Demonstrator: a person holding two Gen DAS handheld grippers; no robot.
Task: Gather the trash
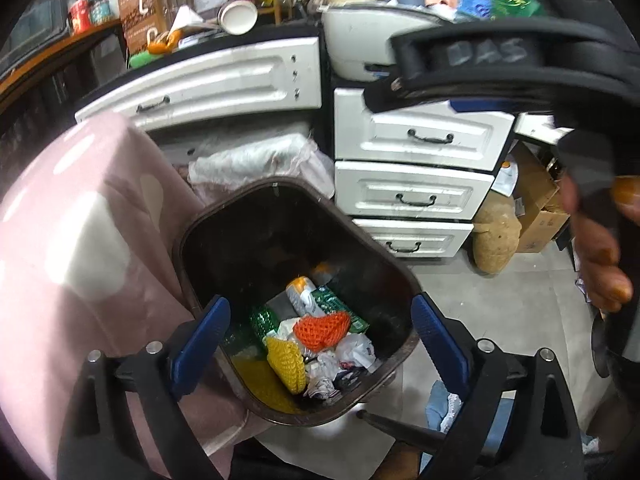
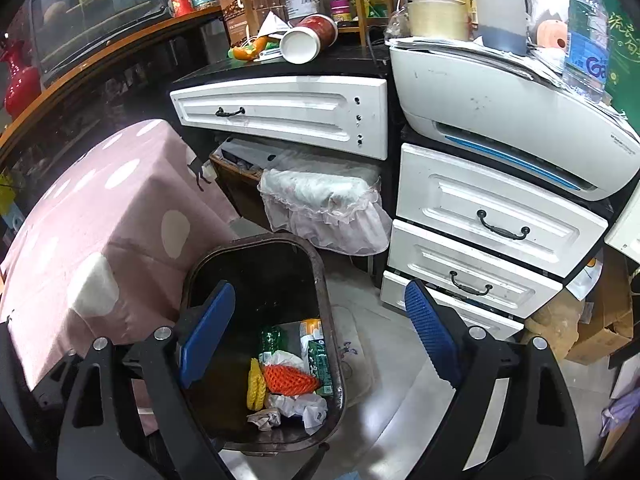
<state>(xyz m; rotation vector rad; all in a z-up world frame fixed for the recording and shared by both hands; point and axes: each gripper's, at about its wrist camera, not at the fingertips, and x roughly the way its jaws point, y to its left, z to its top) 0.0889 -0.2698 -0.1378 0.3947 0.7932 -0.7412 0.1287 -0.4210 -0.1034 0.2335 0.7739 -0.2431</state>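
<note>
Both sets of jaws are standing wide and empty above the dark bin [image 1: 296, 292], where the orange net [image 1: 322, 330], yellow net [image 1: 286, 362] and crumpled paper [image 1: 352, 354] are lying, so the left gripper [image 1: 320, 344] and right gripper [image 2: 320, 344] are best lifting straight clear without catching its rim.
</note>
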